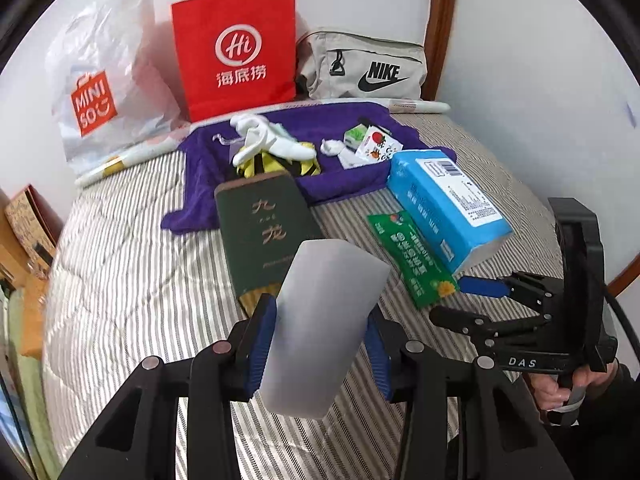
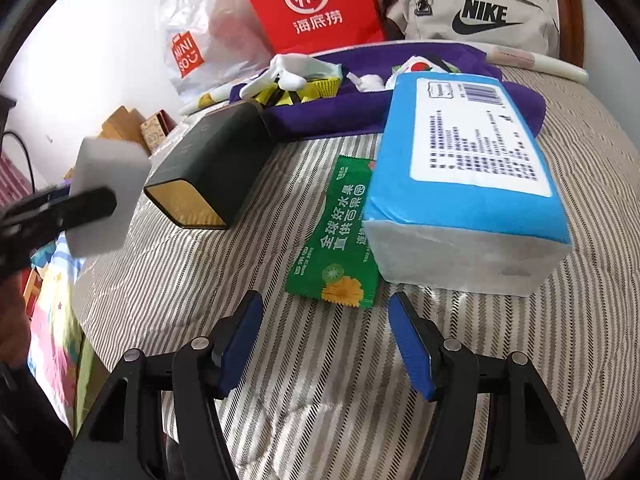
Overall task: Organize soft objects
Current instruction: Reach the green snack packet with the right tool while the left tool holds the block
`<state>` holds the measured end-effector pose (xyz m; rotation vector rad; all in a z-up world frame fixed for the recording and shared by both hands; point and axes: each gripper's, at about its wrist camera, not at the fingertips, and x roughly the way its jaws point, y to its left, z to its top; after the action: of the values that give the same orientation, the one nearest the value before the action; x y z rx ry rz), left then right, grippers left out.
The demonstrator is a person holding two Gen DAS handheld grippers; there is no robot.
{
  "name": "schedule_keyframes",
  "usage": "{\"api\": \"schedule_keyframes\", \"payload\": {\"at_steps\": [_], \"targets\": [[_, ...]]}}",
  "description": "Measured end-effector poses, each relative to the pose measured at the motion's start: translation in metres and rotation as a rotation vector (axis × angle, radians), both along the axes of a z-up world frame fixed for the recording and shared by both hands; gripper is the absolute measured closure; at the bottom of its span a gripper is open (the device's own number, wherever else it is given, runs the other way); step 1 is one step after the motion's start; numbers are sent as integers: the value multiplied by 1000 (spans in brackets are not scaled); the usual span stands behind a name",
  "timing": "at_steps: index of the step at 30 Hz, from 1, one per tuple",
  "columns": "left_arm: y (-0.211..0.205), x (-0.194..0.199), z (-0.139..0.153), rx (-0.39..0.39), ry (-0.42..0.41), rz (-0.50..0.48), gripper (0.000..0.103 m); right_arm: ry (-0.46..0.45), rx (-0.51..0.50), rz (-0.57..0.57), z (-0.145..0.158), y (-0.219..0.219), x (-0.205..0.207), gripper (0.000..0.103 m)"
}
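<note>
My left gripper point(image 1: 320, 346) is shut on a white sponge block point(image 1: 324, 320), which it holds tilted above the striped bed cover point(image 1: 140, 280). The right wrist view shows the same sponge point(image 2: 108, 176) at the far left, with one black finger point(image 2: 80, 208) across it. My right gripper point(image 2: 326, 344) stands open with nothing between its blue pads, just short of a green snack packet point(image 2: 340, 240) and a blue tissue pack point(image 2: 468, 184). In the left wrist view the right gripper point(image 1: 460, 300) sits at the right, beside that green packet point(image 1: 412, 256) and the tissue pack point(image 1: 448, 204).
A dark green box point(image 1: 264, 232) lies mid-bed. Behind it a purple towel point(image 1: 320, 148) carries white gloves point(image 1: 272, 140), a yellow-black item and small packets. A Miniso plastic bag point(image 1: 100, 92), a red paper bag point(image 1: 236, 52) and a grey Nike bag point(image 1: 364, 68) line the wall.
</note>
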<state>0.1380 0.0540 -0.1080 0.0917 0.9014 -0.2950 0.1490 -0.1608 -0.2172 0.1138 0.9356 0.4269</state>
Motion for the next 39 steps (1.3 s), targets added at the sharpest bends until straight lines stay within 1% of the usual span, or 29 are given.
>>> {"api": "schedule_keyframes", "payload": {"at_steps": [4, 10, 12, 17, 18, 21, 27, 32, 36, 39], "targets": [[14, 3, -13, -34, 30, 34, 61, 9, -34, -32, -1, 10, 4, 37], [26, 0, -25, -60, 50, 51, 61, -4, -112, -102, -3, 23, 5, 38], [28, 2, -29, -66, 62, 57, 61, -11, -149, -136, -3, 28, 4, 40], [33, 2, -40, -78, 89, 69, 61, -29, -192, -186, -4, 30, 3, 55], [34, 1, -41, -81, 92, 71, 61, -29, -190, -190, -4, 28, 3, 56], [36, -1, -43, -87, 99, 79, 61, -27, -175, -175, -3, 23, 3, 59], [37, -7, -42, -96, 105, 87, 61, -7, -160, -111, -1, 20, -9, 59], [34, -11, -44, -96, 115, 106, 61, 10, -195, -22, -3, 13, -33, 59], [31, -16, -45, -106, 128, 121, 61, 9, -217, 27, -5, 4, -53, 58], [31, -22, -45, -118, 136, 132, 61, 2, -222, 59, -5, -4, -63, 55]]}}
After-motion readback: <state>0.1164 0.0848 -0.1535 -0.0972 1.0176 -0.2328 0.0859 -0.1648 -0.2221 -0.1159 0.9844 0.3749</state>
